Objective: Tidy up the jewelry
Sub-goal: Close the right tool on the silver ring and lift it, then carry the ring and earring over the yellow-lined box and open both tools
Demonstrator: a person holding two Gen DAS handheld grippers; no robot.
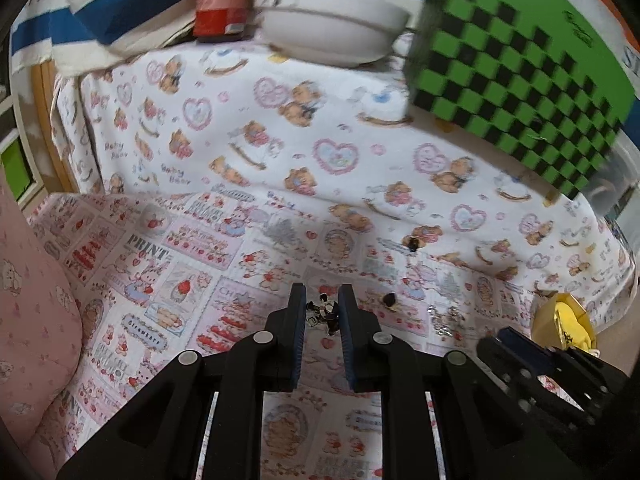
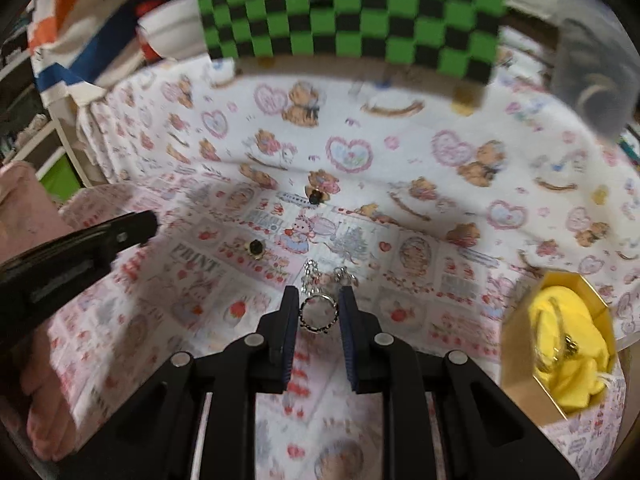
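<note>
— When you look through the left wrist camera, what does your left gripper [image 1: 322, 300] hold?

— You have a small dark and silver piece of jewelry [image 1: 322, 314] between the two fingers, and the pads press on it from both sides. Your gripper is above the printed cloth [image 1: 192, 264]. A dark ring [image 1: 389, 301] lies just beside, to the right, and another dark piece [image 1: 413, 243] is farther back. At the right edge you see the gold box [image 1: 560, 320] with yellow lining.

— And through the right wrist camera?

— Your right gripper [image 2: 319, 304] has a silver ring [image 2: 318, 314] between its fingers. The jaws are closing and the pads seem to touch its rim. A silver chain piece [image 2: 312, 276] lies on the cloth just beyond the tips. The gold box [image 2: 520, 360] stands to your right, well apart.
</note>
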